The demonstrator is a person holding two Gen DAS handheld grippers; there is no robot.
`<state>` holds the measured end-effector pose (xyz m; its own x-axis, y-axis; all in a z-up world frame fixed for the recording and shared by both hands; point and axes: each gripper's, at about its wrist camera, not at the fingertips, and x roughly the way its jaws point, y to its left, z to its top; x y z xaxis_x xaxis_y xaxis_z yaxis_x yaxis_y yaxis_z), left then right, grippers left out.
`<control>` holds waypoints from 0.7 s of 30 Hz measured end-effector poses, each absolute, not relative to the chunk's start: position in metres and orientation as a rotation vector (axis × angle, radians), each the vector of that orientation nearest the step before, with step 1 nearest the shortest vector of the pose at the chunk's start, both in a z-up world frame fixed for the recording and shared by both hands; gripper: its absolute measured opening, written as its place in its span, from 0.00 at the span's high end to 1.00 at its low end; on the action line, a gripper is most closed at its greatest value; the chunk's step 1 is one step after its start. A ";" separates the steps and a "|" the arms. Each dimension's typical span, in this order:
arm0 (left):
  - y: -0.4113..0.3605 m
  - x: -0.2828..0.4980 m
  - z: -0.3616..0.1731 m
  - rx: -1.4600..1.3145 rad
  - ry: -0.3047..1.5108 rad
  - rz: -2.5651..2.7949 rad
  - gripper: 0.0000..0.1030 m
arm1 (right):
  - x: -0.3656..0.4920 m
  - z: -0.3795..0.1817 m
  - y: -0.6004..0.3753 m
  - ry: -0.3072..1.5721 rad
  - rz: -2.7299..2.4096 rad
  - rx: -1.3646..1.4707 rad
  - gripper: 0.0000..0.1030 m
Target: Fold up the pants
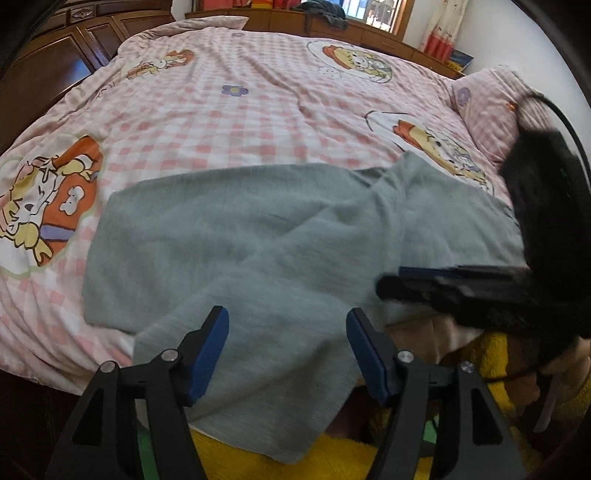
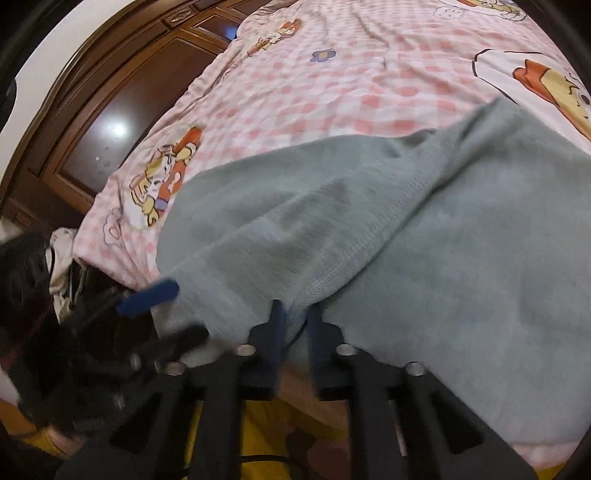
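Note:
Grey-green pants (image 1: 236, 236) lie spread over the near edge of the bed, one part hanging off the front. My left gripper (image 1: 286, 350) is open, its blue pads on either side of the hanging cloth, not closed on it. My right gripper (image 2: 294, 332) is shut on a fold of the pants (image 2: 424, 240) near a stitched hem; it also shows in the left wrist view (image 1: 417, 282) at the right, blurred. The left gripper shows in the right wrist view (image 2: 159, 314) at the lower left, blurred.
A pink checked quilt (image 1: 258, 99) with cartoon prints covers the bed. A matching pillow (image 1: 495, 107) lies at the right. Dark wooden cabinets (image 1: 55, 62) stand at the left, a headboard shelf (image 1: 351, 31) at the back. Yellow fleece clothing (image 1: 332, 458) is below the grippers.

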<state>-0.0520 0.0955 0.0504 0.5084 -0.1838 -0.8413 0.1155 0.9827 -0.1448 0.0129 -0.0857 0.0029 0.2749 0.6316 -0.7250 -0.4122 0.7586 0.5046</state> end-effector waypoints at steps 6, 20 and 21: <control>0.078 -0.062 0.051 -0.024 1.009 -0.233 0.28 | 0.020 0.026 -0.072 1.016 0.724 0.227 0.92; 0.127 -0.052 0.039 -0.115 1.070 -0.092 0.85 | 0.042 0.042 -0.078 0.998 0.690 0.289 0.86; 0.131 -0.050 0.042 -0.112 1.067 -0.093 0.86 | 0.042 0.042 -0.080 0.999 0.669 0.292 0.79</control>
<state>-0.0500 0.1306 0.0423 0.4796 -0.1301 -0.8678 0.0217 0.9904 -0.1365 0.0424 -0.0805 0.0416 0.3651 0.6392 -0.6768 -0.3828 0.7658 0.5168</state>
